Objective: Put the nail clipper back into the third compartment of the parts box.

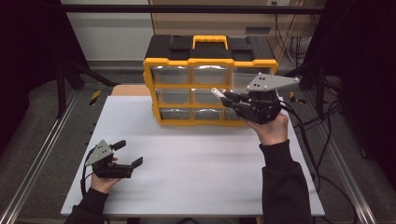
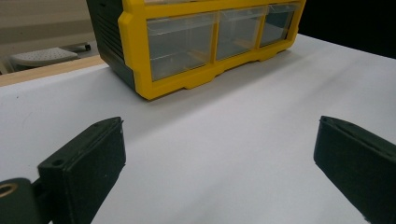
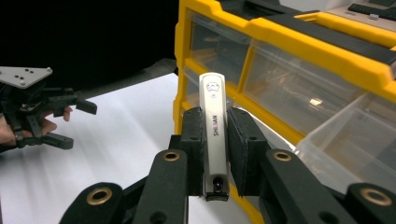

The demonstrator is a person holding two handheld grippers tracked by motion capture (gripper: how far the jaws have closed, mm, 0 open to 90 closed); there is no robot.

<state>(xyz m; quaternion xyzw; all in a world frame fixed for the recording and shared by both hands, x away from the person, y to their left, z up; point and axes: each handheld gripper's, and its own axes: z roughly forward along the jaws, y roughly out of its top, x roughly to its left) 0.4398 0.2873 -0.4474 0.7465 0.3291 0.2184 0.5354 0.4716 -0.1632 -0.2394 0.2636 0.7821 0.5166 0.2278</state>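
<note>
White and bare at the front, the bench [image 1: 187,163] carries a yellow-and-black plastic organiser with clear drawers [image 1: 196,88] at its far side. Raised before the organiser's right-hand drawers, the right claw [image 3: 214,154] is clamped on a slim silver nail clipper [image 3: 214,135], whose long axis runs along the jaws, free end pointing away from the hand. Low at the near left, the left claw [image 1: 128,154] gapes wide, holding nothing.

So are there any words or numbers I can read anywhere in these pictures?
"SH..AN" runs along the silver nail clipper clamped in the right tool; the middle letters are blurred.
A small mark near the clipper's tip is too small to read.
The yellow drawer organizer shows no readable text.
</note>
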